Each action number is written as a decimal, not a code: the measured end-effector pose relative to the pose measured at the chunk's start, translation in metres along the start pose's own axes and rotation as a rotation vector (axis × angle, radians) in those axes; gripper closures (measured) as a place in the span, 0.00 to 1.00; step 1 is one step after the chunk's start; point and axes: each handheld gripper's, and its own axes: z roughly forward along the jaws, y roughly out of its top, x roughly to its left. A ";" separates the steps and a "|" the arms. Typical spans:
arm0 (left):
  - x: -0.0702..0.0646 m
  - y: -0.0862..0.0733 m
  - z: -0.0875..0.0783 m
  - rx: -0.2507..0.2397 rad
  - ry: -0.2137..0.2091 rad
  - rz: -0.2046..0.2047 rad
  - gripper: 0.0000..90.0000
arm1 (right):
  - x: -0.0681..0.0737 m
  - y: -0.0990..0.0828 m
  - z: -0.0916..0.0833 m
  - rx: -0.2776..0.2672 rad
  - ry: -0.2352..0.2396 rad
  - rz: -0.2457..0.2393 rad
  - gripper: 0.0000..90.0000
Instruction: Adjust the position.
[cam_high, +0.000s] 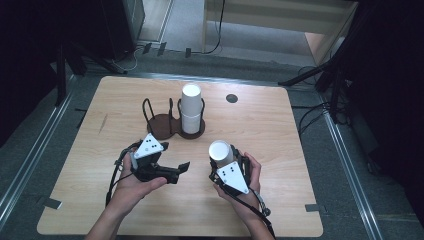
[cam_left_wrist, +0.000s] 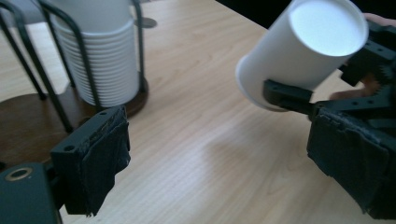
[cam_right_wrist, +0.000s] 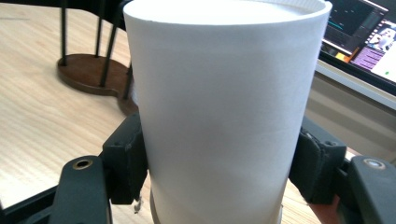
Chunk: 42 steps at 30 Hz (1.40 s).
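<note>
Lower centre of the high view: right gripper (cam_high: 223, 161) clamped on a single white paper cup (cam_high: 220, 152), held upside down above the wooden bench (cam_high: 280, 150). Lower left: left gripper (cam_high: 172, 162) empty, its jaws standing wide apart. Upper centre: stack of white cups (cam_high: 190, 107) standing in the right ring of a dark wire cup holder (cam_high: 170, 122); left ring empty. Step in hand looks like carrying off one separated cup. Next move likely calls for setting it down, or into the empty ring.
</note>
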 end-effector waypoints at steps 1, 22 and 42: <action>-0.001 0.001 0.000 0.013 -0.011 -0.002 0.07 | 0.002 0.000 0.000 -0.004 0.004 -0.006 0.34; -0.018 0.003 0.012 0.118 -0.056 0.021 0.15 | 0.035 -0.003 -0.002 -0.028 0.098 -0.083 0.34; -0.027 0.003 0.013 0.130 -0.101 0.053 0.18 | 0.049 -0.003 -0.006 -0.056 0.153 -0.121 0.34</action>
